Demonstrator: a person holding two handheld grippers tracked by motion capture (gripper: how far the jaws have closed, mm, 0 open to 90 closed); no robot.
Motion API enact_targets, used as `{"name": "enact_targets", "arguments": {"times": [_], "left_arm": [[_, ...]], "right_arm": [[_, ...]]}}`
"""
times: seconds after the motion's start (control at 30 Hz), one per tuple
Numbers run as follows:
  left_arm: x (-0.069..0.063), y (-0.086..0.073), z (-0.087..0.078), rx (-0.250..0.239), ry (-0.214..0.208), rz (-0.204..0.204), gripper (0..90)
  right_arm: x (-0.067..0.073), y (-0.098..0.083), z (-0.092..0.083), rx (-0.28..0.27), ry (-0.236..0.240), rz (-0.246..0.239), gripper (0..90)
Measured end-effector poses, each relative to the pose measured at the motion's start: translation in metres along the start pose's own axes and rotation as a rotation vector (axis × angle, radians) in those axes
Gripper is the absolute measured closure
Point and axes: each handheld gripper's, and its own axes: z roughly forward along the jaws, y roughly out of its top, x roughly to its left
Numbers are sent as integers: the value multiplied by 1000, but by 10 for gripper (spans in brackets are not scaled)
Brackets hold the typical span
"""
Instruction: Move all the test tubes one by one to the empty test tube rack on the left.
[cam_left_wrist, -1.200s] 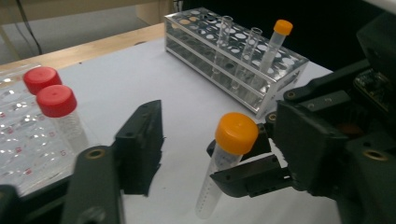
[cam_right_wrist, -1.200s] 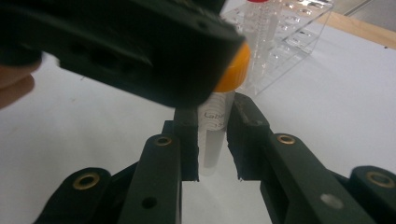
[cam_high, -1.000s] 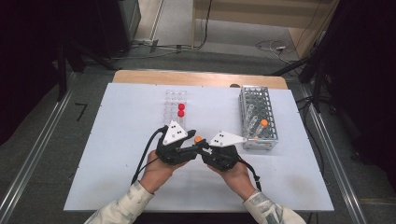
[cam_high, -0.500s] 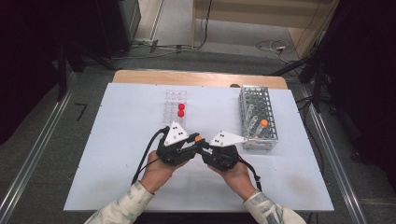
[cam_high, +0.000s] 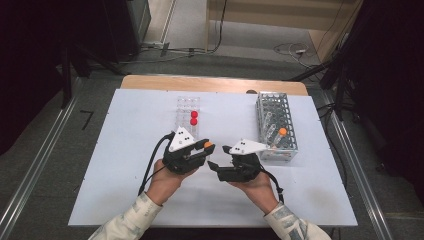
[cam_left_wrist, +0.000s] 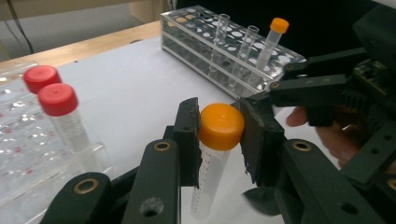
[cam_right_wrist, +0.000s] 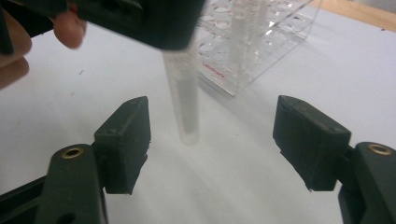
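Surface (cam_high: 125, 165): one white rectangular tabletop, carrying everything below.

Racks: two. One clear plastic tube rack with grey perforated top (cam_high: 276, 125) sits at 2 o'clock from the hands. One low clear acrylic tube rack (cam_high: 187, 111) sits at 12 o'clock from the left hand.

Grippers: two. Left gripper (cam_left_wrist: 219, 135): fingers clamped on the cap of the held tube. Right gripper (cam_right_wrist: 212, 140): fingers wide apart, having just been opening; the tube's lower end hangs between them, but neither pad presses on it.

Tubes, counted:
- One clear plastic tube with orange screw cap (cam_left_wrist: 219, 140), held in the left gripper above the surface between the two racks. Long axis near upright, cap up, rounded tip down.
- One orange-capped clear tube (cam_high: 281, 133) standing in the grey-topped rack, with two uncapped clear tubes (cam_left_wrist: 233, 46) beside it.
- Two red-capped clear tubes (cam_high: 194, 118) standing in the low rack.

Governing relation: the held tube lies at 12 o'clock from the right fingers, its axis crossing their closing line; the left hand alone carries it. Judged next placement: whichever rack, the tip must meet a hole straight down.
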Motion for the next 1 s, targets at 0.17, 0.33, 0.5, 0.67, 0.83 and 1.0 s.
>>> {"name": "enact_targets", "arguments": {"times": [0.17, 0.33, 0.5, 0.67, 0.83, 1.0], "left_arm": [[12, 6, -9, -24, 35, -27, 695], [25, 11, -19, -36, 83, -42, 695], [42, 19, -30, -72, 131, -74, 695], [52, 29, -34, -92, 165, -81, 695], [68, 45, -23, -96, 222, -90, 695], [83, 53, -7, -84, 225, -130, 695]], "right_arm": [[-10, -4, -12, -10, -20, 25, 248], [-17, -10, -22, -12, -39, 39, 248], [-22, -15, -30, -14, -54, 48, 248], [-25, -19, -33, -6, -62, 51, 249], [-25, -20, -33, -7, -64, 55, 250], [-25, -20, -34, -6, -64, 56, 252]]}}
